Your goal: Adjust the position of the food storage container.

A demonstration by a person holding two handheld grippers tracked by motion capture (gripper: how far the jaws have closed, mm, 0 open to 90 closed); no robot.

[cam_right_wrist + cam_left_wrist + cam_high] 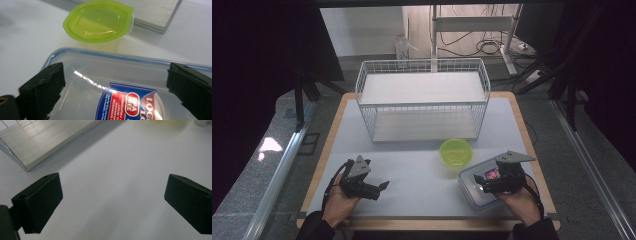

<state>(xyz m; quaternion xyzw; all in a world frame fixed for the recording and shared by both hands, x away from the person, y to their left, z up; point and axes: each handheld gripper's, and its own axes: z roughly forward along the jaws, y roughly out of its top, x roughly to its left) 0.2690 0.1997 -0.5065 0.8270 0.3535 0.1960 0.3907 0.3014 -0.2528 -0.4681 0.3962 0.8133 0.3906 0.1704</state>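
Over the clear container [105,82] (beside a green-lidded tub [98,21]) the right gripper [113,82] gapes, the left gripper [112,202] likewise.

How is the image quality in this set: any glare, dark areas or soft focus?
High view: both sides are nearly black, the table is evenly lit, and a bright patch glares on the floor at left. Left gripper view: the shelf board shines with streaky reflections. Right gripper view: a glare streak crosses the clear box lid, and the green lid looks slightly soft.

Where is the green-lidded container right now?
In the high view the green-lidded container sits right of centre on the table, just in front of the wire rack, beside the clear box.
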